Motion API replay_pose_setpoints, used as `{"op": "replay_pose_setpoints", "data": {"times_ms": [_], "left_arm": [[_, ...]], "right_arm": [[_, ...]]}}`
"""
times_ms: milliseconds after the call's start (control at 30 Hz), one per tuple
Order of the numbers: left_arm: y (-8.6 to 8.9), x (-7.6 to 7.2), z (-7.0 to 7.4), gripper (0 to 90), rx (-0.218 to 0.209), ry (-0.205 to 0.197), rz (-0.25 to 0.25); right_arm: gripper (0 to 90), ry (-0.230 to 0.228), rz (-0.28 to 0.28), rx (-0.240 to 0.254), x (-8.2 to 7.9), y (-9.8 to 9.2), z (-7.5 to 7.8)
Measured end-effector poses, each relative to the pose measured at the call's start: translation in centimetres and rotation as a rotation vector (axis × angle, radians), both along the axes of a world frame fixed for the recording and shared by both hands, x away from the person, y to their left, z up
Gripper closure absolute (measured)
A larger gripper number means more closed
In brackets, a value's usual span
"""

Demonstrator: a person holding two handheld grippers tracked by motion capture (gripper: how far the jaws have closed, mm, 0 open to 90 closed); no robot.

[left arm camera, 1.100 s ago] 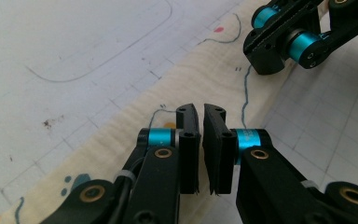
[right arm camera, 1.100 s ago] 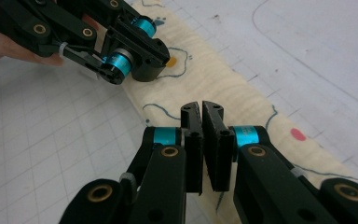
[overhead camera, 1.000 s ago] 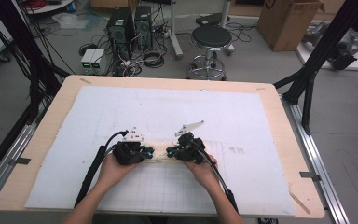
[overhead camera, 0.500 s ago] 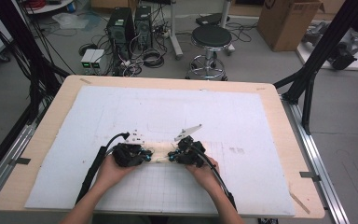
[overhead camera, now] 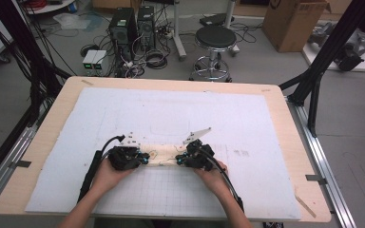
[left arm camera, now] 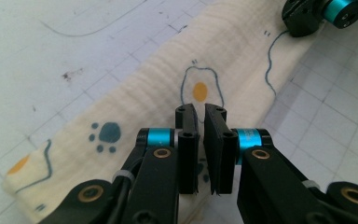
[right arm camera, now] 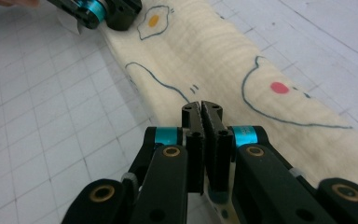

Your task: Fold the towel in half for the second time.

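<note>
We find a workshop floor behind the table, with computer towers [overhead camera: 132, 29], a round black stool [overhead camera: 215, 40] and a cardboard box [overhead camera: 292, 21] standing well apart from the work. The wooden table [overhead camera: 285, 118] carries a large white mat [overhead camera: 171, 118] that covers most of its top; the near part of the mat is ruled in a grid.

On the mat, near the person's edge and between the two hands, lies a cream cloth [overhead camera: 163, 156], folded into a narrow band. We note printed motifs on it: a fried egg [left arm camera: 200, 88], a blue paw print [left arm camera: 106, 135] and blue outlines with a red dot [right arm camera: 279, 87]. The cloth lies flat on the mat in both gripper views.

The left tongs [left arm camera: 201, 112] sit at the left end of the band. Their jaws are drawn close together with a narrow slit between them, tips over the cloth just below the egg motif; we cannot tell whether fabric is caught between them. The right tongs [right arm camera: 202, 108] sit at the opposite end, jaws pressed together, tips at the cloth's edge; whether they pinch fabric is hidden by the jaws themselves.

In the high view the left hand [overhead camera: 105, 173] and right hand [overhead camera: 214, 173] each grasp a gripper body from the near side.
</note>
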State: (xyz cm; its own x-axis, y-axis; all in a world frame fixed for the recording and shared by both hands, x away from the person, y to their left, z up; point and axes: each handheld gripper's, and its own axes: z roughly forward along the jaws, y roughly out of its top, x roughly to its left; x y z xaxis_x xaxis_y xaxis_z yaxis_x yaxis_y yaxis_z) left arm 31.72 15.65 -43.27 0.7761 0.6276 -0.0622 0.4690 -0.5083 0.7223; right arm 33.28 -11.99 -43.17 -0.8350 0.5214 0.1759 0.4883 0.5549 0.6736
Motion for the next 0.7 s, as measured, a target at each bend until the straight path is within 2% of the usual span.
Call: {"op": "replay_pose_setpoints", "data": {"times_ms": [333,667,700], "left_arm": [[1.5,-0.2,0.0,82.6,-0.003,-0.003,0.020],[3.4,-0.5,-0.1,81.5,-0.033,0.002,0.060],[3.6,-0.6,0.0,81.1,-0.023,-0.003,0.056]], "right_arm": [[87.8,-0.005,-0.028,0.002,-0.2,-1.9,-0.1],[86.8,-0.007,-0.063,0.004,-0.2,-4.0,-0.1],[86.7,-0.007,-0.072,0.004,-0.3,-4.3,-0.1]]}}
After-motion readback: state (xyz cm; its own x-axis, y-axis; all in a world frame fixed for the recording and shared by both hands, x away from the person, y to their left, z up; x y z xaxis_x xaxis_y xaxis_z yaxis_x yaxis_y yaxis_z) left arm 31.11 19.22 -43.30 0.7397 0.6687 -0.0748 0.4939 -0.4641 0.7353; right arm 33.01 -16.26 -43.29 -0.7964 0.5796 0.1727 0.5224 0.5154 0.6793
